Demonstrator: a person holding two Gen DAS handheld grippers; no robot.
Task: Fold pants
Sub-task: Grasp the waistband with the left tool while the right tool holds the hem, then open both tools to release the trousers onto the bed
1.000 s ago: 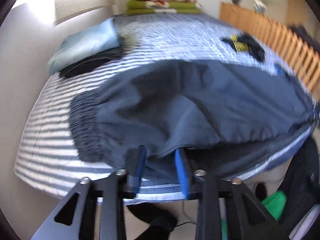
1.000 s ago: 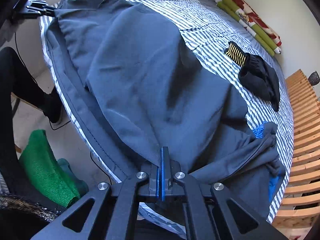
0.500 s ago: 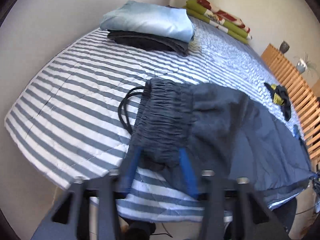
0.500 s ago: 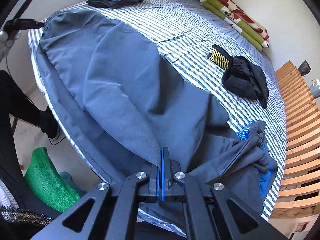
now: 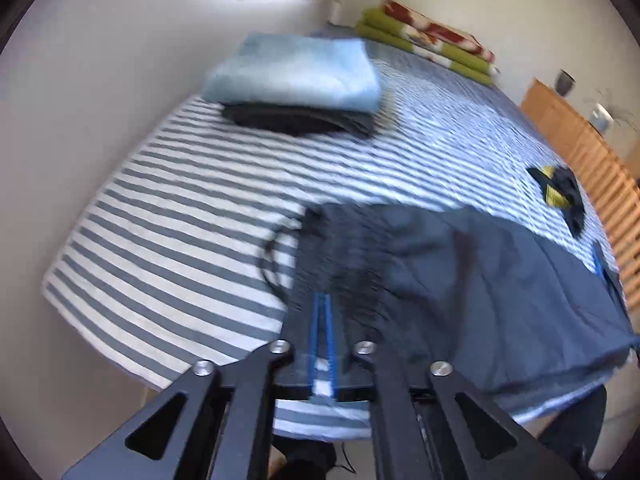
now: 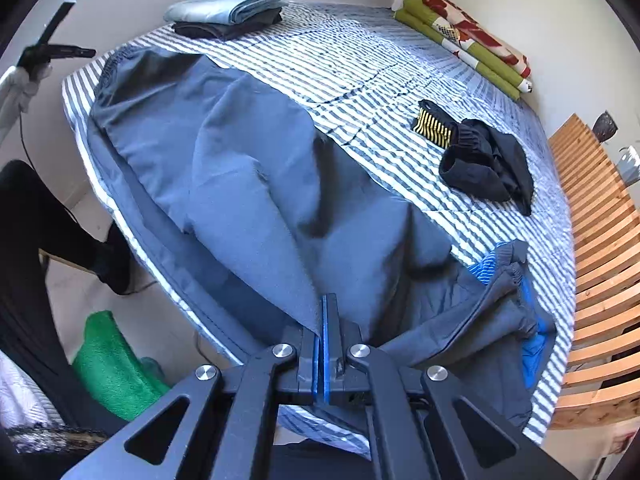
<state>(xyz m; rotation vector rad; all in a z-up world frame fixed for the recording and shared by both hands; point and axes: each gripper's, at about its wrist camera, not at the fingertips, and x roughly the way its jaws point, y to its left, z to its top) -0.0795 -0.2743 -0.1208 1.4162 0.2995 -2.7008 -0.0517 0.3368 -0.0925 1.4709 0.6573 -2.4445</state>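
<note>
Dark blue pants (image 6: 248, 184) lie stretched along the near edge of the striped bed (image 6: 360, 56). Their gathered waistband (image 5: 344, 256) with a black drawstring lies at the left. In the left wrist view my left gripper (image 5: 322, 312) has its blue pads almost together, pinching the waistband's near edge. In the right wrist view that left gripper (image 6: 86, 53) shows at the bed's far left corner beside the waistband. My right gripper (image 6: 325, 316) is shut on a fold of the pants leg near the blue-lined cuffs (image 6: 516, 280), lifting it off the bed.
A folded light blue and dark stack (image 5: 296, 80) sits at the bed's far left. Green and red blankets (image 6: 464, 36) lie at the head. A black and yellow garment (image 6: 476, 152) lies at the right, near a wooden slatted frame (image 6: 600, 248). A green cloth (image 6: 112, 364) and a person's leg (image 6: 40, 232) are on the floor side.
My left gripper swung left from the pants' middle to the waistband and its jaws closed on it. The right gripper rose a little, still holding the leg fabric.
</note>
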